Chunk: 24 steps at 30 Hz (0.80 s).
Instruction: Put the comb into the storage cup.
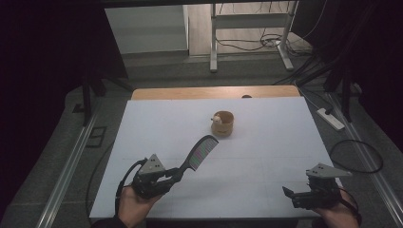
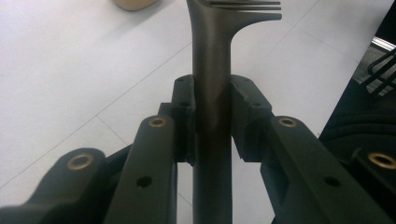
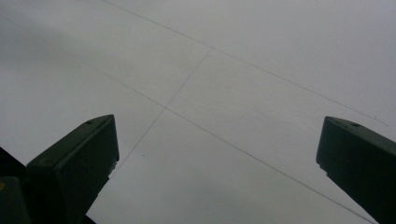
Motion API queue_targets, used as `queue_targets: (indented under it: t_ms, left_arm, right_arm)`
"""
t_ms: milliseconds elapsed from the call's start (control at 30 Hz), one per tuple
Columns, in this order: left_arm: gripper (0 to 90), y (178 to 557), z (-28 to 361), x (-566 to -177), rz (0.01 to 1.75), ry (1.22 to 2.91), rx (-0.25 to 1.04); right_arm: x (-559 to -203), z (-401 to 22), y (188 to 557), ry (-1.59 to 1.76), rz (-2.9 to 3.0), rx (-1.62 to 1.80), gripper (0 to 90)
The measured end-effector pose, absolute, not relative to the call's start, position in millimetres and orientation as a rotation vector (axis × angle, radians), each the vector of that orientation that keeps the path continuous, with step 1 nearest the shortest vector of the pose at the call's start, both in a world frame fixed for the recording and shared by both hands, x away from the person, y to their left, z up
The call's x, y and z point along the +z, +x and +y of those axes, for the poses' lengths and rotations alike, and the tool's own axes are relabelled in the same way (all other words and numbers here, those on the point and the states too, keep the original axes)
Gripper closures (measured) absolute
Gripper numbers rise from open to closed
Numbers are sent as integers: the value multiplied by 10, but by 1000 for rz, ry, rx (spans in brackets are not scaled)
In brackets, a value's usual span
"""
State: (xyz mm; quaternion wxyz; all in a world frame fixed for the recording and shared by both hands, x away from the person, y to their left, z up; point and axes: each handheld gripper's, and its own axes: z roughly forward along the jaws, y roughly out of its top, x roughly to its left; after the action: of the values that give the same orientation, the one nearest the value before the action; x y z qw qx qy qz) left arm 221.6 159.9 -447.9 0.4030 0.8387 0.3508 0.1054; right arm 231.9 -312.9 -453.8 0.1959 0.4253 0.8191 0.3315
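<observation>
Carry step, by my reading. Left gripper (image 1: 175,174) pinches the black comb (image 1: 199,153) by its handle, teeth raised above the white table (image 1: 266,142). Right gripper (image 1: 297,197) rests spread, holding nothing. Next, likely: steer the comb toward the wooden cup (image 1: 223,123), well apart ahead.

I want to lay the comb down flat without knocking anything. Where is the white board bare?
Almost everywhere. The white board is bare left of the wooden cup, right of it, and in the wide stretch between the left gripper, clamped on the comb, and the open right gripper. The only occupied spot is around the cup.
</observation>
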Motion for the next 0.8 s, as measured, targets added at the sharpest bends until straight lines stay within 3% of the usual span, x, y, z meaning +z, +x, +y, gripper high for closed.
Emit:
queue_targets:
  t_ms: [800]
  left_arm:
    - [720, 2323, 1506, -4550, 845, 2167, 302]
  right_arm:
    - [-4384, -3033, 2408, 1148, 2305, 1075, 0]
